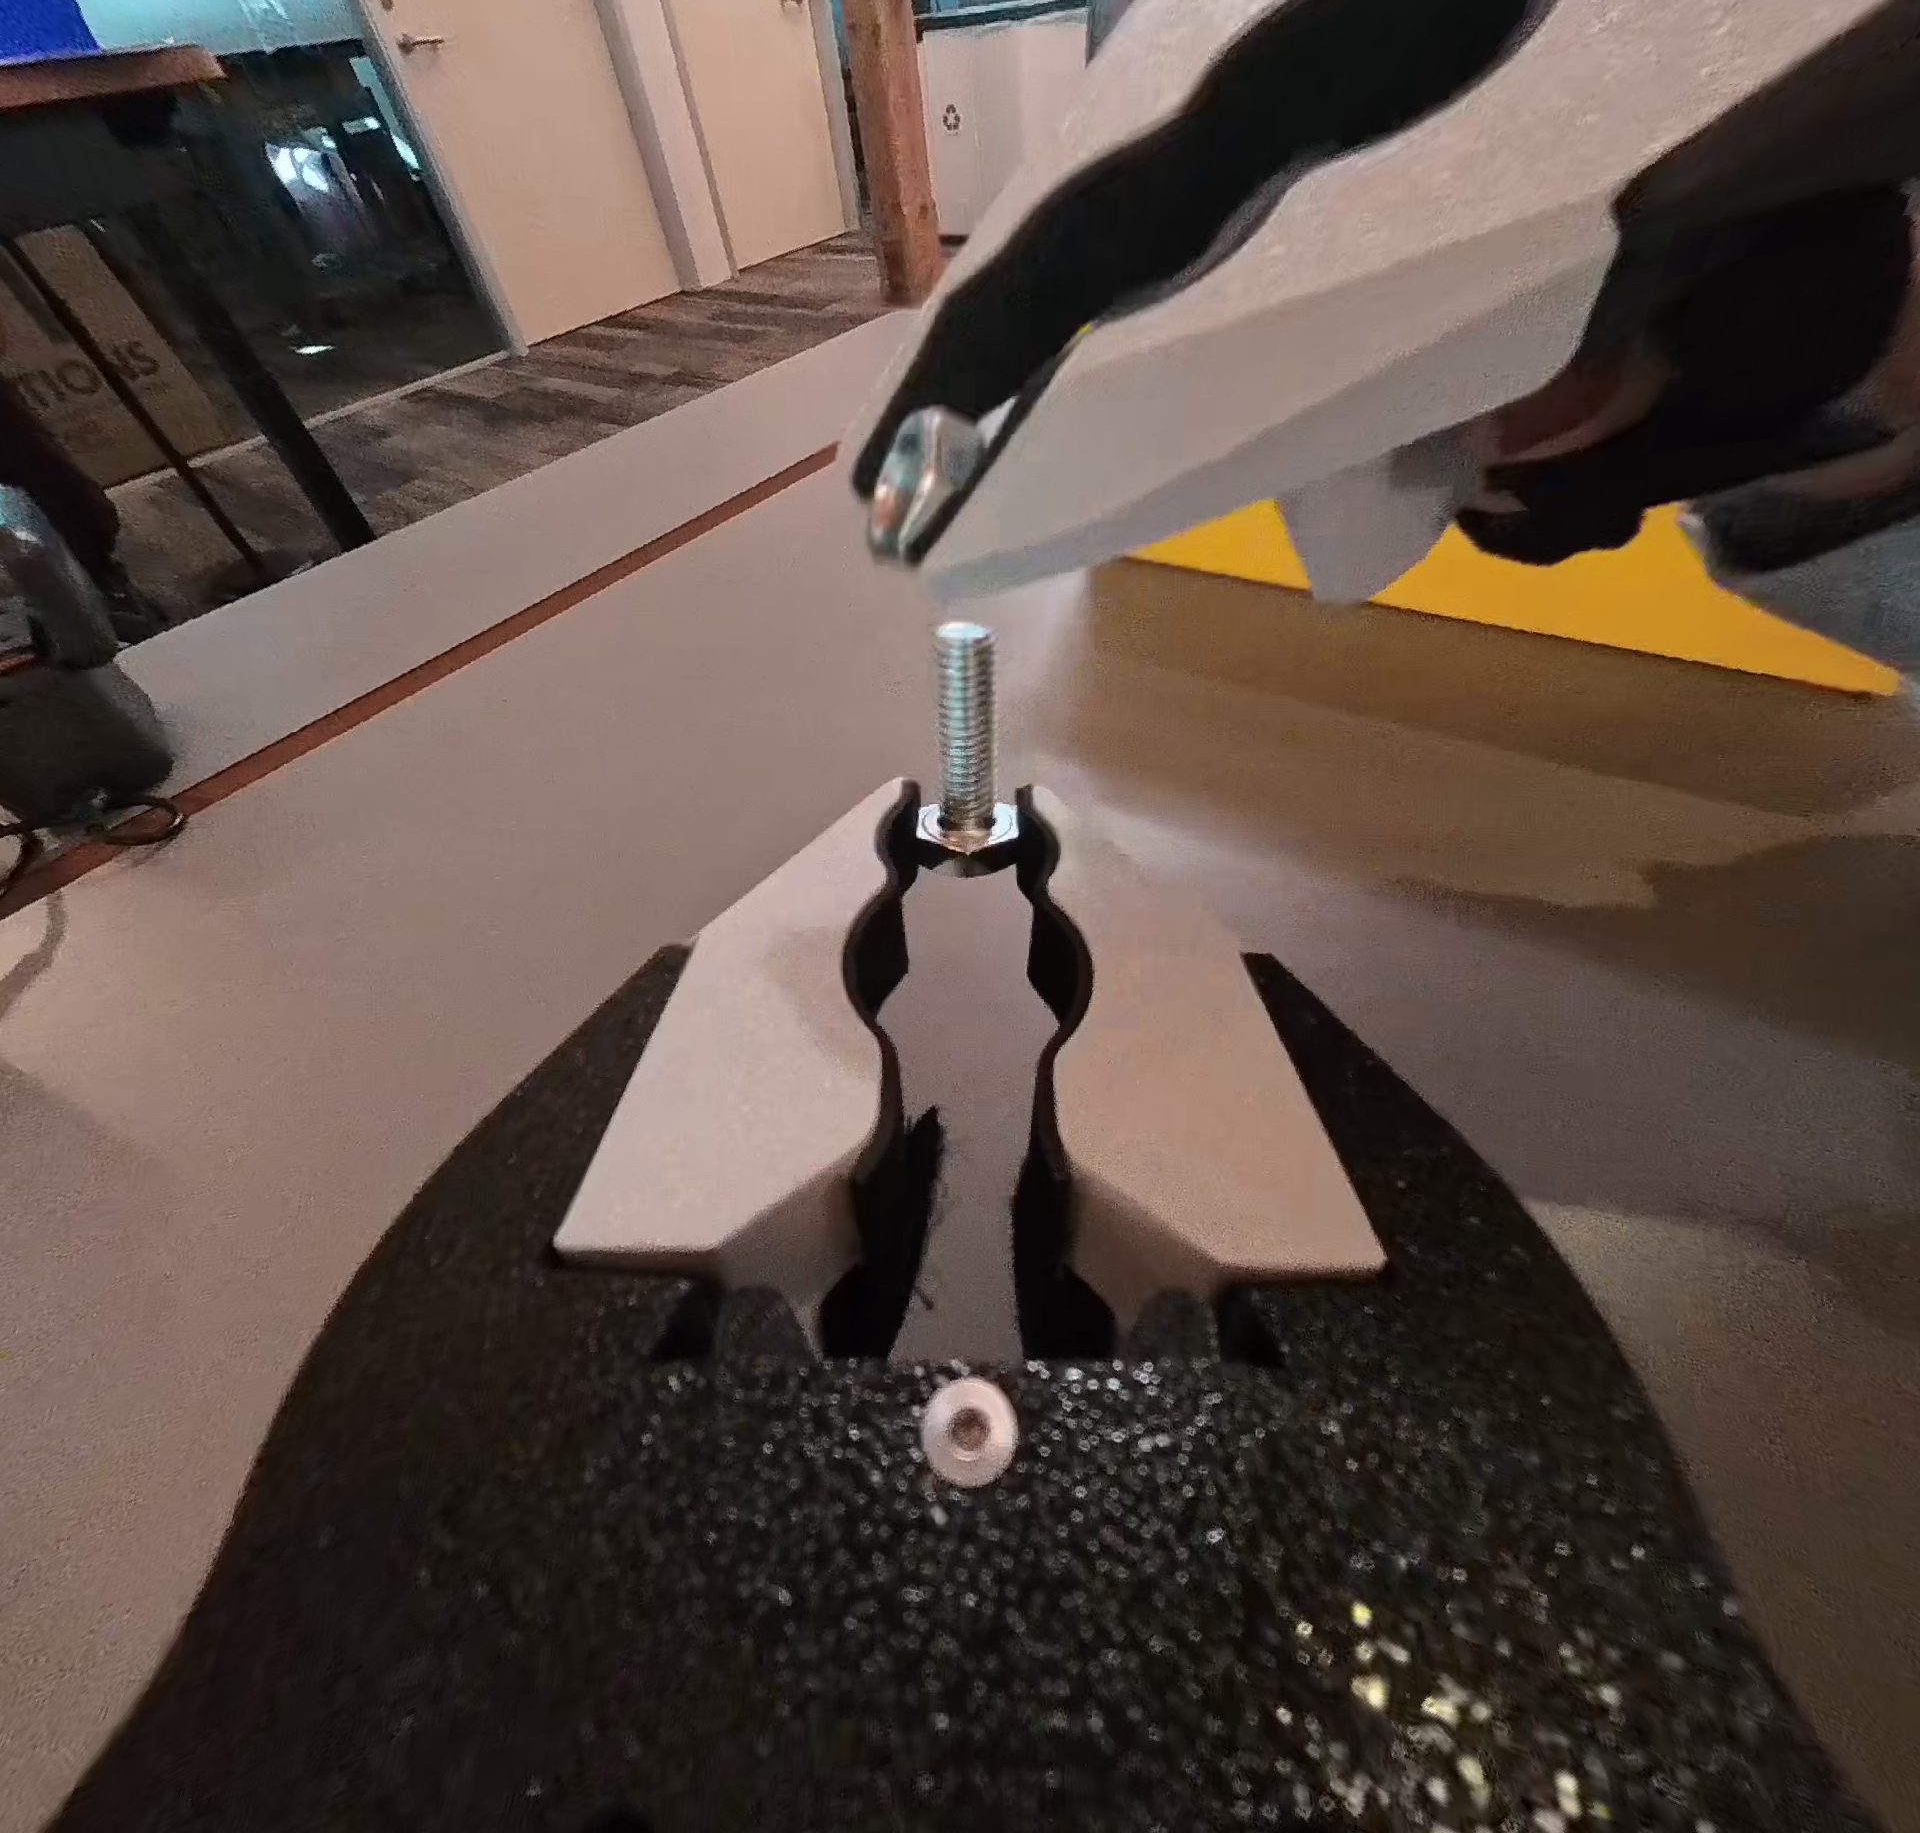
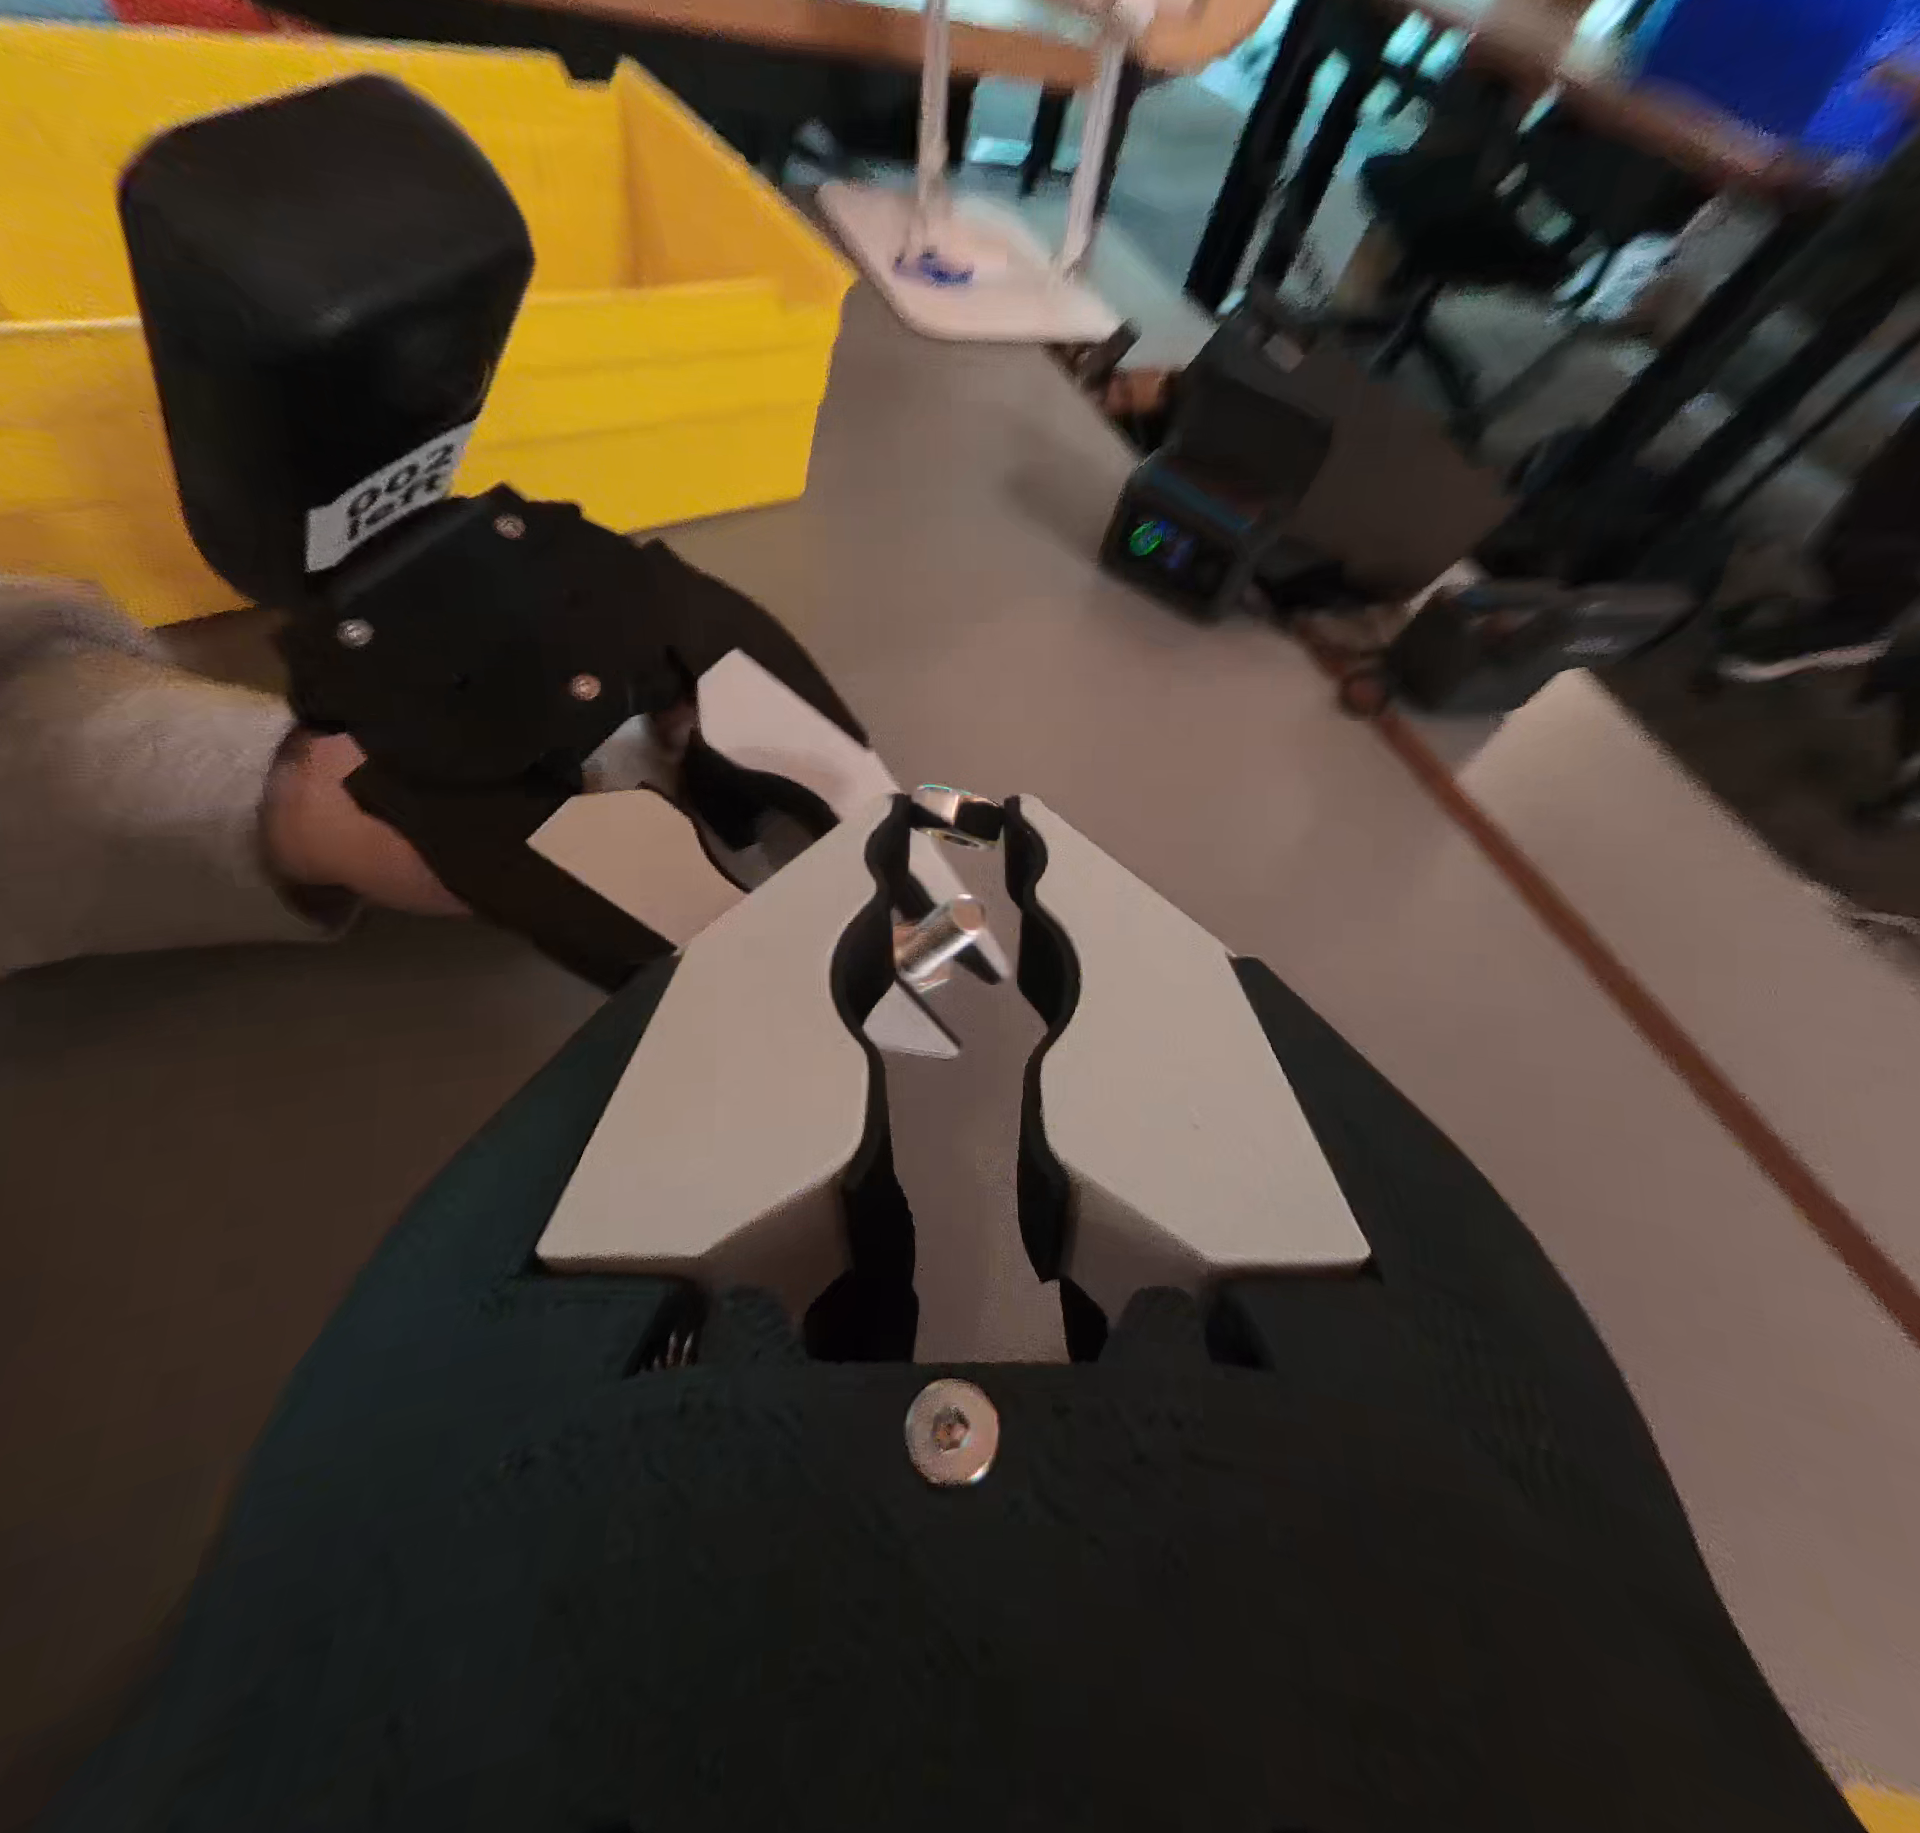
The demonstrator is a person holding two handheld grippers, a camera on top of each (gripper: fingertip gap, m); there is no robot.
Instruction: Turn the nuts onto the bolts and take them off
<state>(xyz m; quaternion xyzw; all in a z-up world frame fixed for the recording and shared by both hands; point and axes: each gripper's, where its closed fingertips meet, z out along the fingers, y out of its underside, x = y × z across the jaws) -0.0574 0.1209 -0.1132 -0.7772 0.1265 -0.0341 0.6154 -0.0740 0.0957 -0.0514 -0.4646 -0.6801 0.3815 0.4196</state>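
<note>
The left claw (image 1: 967, 827) grips the bolt (image 1: 961, 718) upright by its head. The right claw (image 1: 914, 495) pinches 1 nut (image 1: 920, 479) just above the tip, apart; threading looks not yet begun.

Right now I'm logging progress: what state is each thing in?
Left gripper: shut on bolt's head.
Bolt: upright, thread bare, no nut on it.
Right gripper: shut on nut.
Nut: held above bolt's tip, apart from it, tilted.
Yellow bin: open-topped, on the table.
</note>
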